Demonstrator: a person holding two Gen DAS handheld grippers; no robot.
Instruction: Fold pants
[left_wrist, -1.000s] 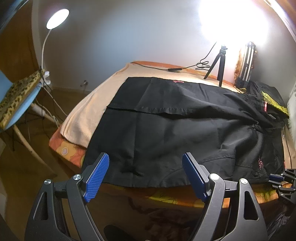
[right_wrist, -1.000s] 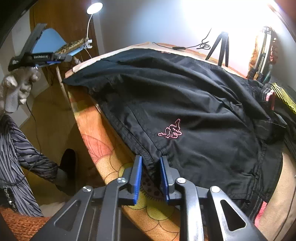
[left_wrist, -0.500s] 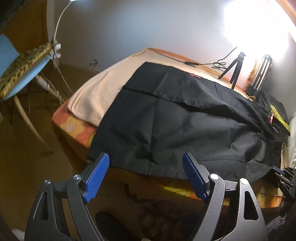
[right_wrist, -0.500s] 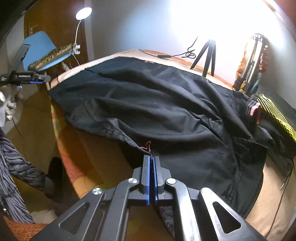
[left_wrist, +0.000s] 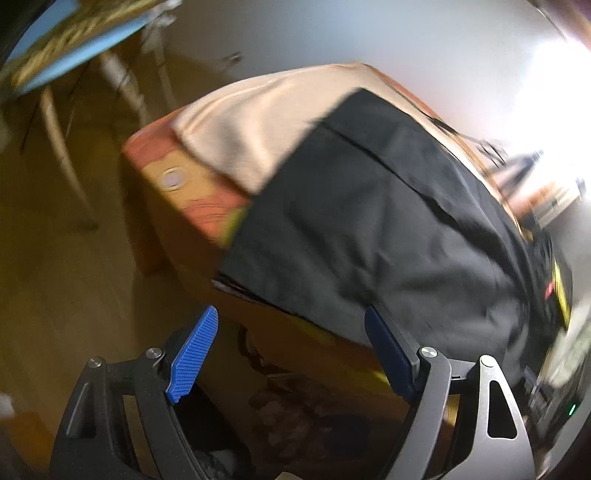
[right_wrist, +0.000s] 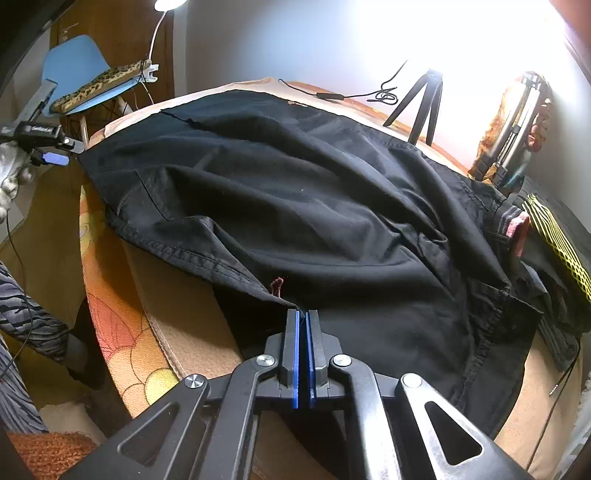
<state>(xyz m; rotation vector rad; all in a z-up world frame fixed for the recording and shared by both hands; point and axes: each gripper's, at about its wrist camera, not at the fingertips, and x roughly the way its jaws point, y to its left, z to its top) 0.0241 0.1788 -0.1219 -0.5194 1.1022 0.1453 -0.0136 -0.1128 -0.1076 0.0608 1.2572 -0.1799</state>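
Black pants lie spread over a bed, one edge hanging past the near side. My right gripper is shut on the near hem of the pants and holds it lifted off the mattress. In the left wrist view, which is blurred, the pants lie ahead. My left gripper is open and empty, just short of their lower hem corner. The left gripper also shows in the right wrist view, at the far left by the pants' end.
The bed has a peach blanket and an orange flowered sheet. A blue chair with a leopard cushion stands left. A small tripod and cable lie at the far edge. Dark clothes with yellow mesh lie right.
My right gripper shut on the pants' hem and lifted it up and inward. My left gripper stayed open and swung down and left toward the hem corner.
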